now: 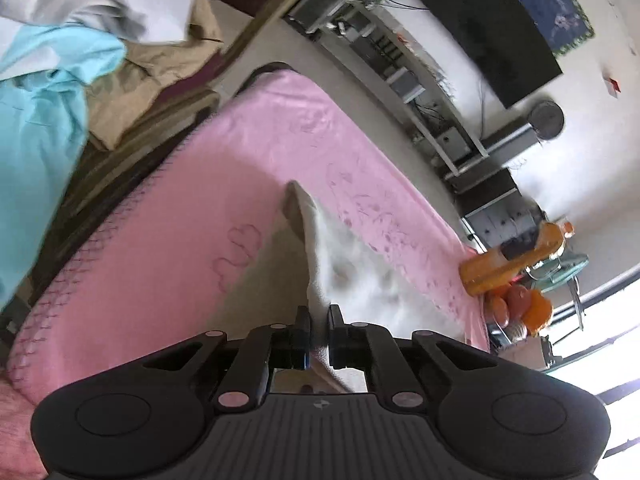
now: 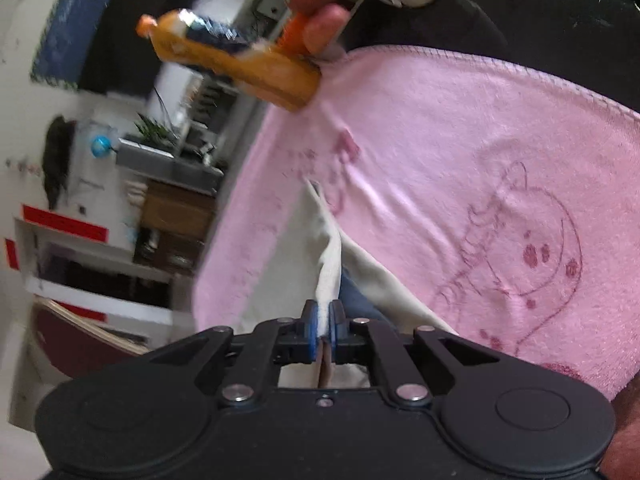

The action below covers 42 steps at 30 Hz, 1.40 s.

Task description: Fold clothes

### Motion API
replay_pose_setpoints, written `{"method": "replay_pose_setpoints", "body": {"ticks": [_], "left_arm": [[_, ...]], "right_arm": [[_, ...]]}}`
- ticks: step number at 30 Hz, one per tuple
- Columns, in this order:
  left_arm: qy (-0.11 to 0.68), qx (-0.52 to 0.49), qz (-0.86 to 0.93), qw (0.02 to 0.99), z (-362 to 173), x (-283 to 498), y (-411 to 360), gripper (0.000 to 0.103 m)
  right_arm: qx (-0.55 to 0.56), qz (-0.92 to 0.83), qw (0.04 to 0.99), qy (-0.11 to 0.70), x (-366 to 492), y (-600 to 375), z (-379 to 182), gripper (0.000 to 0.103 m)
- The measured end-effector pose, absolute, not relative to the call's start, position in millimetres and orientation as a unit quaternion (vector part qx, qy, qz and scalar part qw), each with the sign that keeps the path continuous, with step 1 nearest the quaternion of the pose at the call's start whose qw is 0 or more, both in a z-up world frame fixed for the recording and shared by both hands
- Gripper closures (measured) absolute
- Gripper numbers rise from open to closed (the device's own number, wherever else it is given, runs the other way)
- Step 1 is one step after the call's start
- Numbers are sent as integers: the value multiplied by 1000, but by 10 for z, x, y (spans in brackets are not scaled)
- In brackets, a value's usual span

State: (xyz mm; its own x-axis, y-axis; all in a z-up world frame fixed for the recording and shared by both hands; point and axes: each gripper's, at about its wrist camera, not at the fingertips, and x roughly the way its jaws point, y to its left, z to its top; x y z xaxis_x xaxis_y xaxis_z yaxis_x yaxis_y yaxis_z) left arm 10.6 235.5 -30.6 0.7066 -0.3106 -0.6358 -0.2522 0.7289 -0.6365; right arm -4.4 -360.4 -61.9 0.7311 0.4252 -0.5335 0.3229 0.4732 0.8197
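Note:
A cream-white garment (image 1: 360, 280) lies on a pink towel (image 1: 180, 208) spread over the table. My left gripper (image 1: 319, 314) is shut on an edge of this garment, and the cloth rises from the pink surface into its jaws. In the right wrist view the same cream garment (image 2: 320, 240) runs up as a folded ridge into my right gripper (image 2: 324, 312), which is shut on it between its blue pads. The pink towel (image 2: 460, 168) with a printed cartoon figure lies beneath and to the right.
A pile of clothes, turquoise (image 1: 44, 120) and tan (image 1: 140, 80), sits at the left. An orange bottle (image 1: 516, 260) and fruit (image 1: 520, 304) stand at the towel's far edge; the bottle (image 2: 232, 64) shows in the right view too. A TV (image 1: 492, 28) hangs beyond.

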Motion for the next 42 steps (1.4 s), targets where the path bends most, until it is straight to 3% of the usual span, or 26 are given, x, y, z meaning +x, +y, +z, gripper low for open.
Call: {"method": "replay_pose_setpoints", "body": {"ticks": [15,18,22,24,26,28,30,31,32,33,34,35,38,40,41,42], "left_arm": [[485,-256,34,836,-545,51,2112,96],[516,-203,54,830,-673,120,1959,92],[522,-135,83,838,-666,130,1817,78],[506,-125,109,846,-563,73,1851,73],[474,-114,139,862,-409,-9,1890,85],[434,-109,140,883,-260,-57,1898,86],[420,-116,94,895,-217,-4,1813,82],[416,-119,68,899,-211,34,1758,80],[416,-118,46,900,-232,81,1682,79],[423,-108,32,899,-295,141,1583,79],[432,-96,27,896,-370,196,1498,79],[441,-83,29,893,-447,241,1432,80],[464,-47,46,884,-653,339,1309,78],[474,-26,76,877,-732,368,1344,69],[474,-25,90,876,-727,345,1391,69],[473,-24,105,874,-723,321,1437,69]], "right_arm": [[425,-1,801,422,-248,-3522,-607,97],[364,-22,815,450,-196,-3396,-639,97],[277,-43,835,474,-123,-3214,-655,93],[272,-49,842,463,-165,-3229,-584,81],[287,-54,849,441,-241,-3294,-470,74],[305,-48,858,410,-312,-3356,-329,69],[328,-27,864,381,-333,-3382,-247,50],[338,-8,862,378,-296,-3366,-262,47],[346,12,859,376,-252,-3344,-287,48],[359,34,849,385,-184,-3303,-360,56],[372,51,839,393,-124,-3268,-444,66],[387,59,826,405,-59,-3234,-547,86],[434,74,786,434,106,-3188,-866,90],[447,64,769,451,177,-3200,-1047,90],[452,45,767,453,182,-3255,-1105,100],[463,21,767,443,139,-3321,-1110,102]]}}
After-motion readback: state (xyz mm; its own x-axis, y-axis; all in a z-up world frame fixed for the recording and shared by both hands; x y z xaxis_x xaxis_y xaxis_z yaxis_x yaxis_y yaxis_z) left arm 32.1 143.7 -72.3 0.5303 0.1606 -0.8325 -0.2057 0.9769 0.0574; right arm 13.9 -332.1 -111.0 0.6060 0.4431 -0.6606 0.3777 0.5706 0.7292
